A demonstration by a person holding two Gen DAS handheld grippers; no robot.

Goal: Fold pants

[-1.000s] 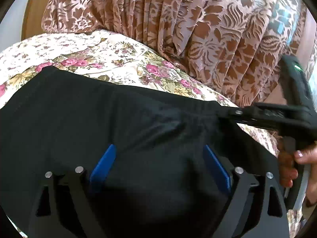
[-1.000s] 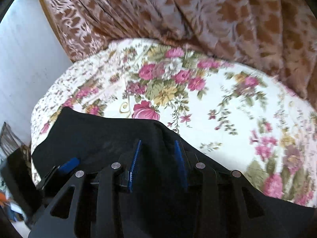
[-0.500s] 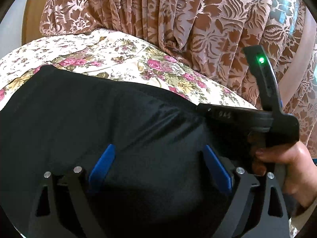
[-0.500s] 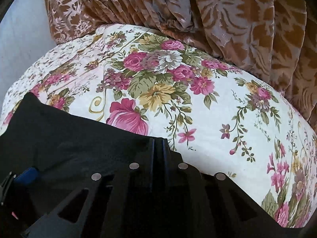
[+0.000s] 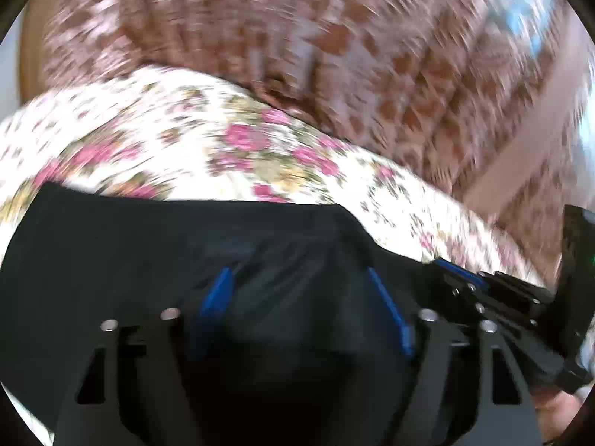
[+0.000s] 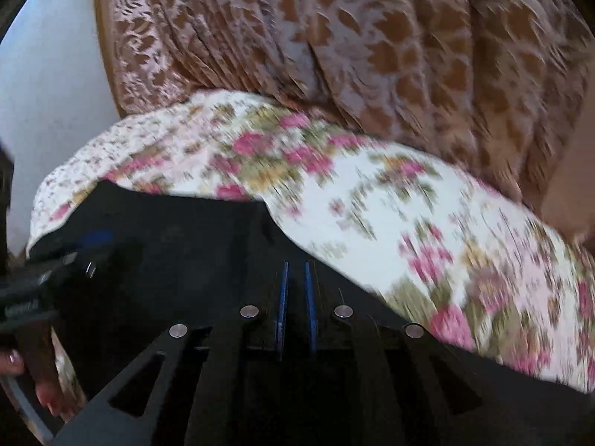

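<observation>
Black pants (image 5: pixel 156 245) lie on a floral bedsheet (image 5: pixel 230 148). My left gripper (image 5: pixel 301 297) is open, its blue pads wide apart over the black cloth. My right gripper (image 6: pixel 295 297) is shut on the pants (image 6: pixel 178 245) at their right edge, with its blue pads nearly touching. The right gripper also shows at the right edge of the left wrist view (image 5: pixel 483 290). The left gripper shows at the left edge of the right wrist view (image 6: pixel 55 271). Both views are motion-blurred.
A brown and pink patterned curtain (image 5: pixel 334 37) hangs right behind the bed, also in the right wrist view (image 6: pixel 334 37). A white wall (image 6: pixel 48 93) stands at the left. The floral sheet (image 6: pixel 409 223) stretches to the right of the pants.
My right gripper has closed on the edge of the pants. Both grippers have shifted, and the right gripper now sits lower and farther right in the left wrist view.
</observation>
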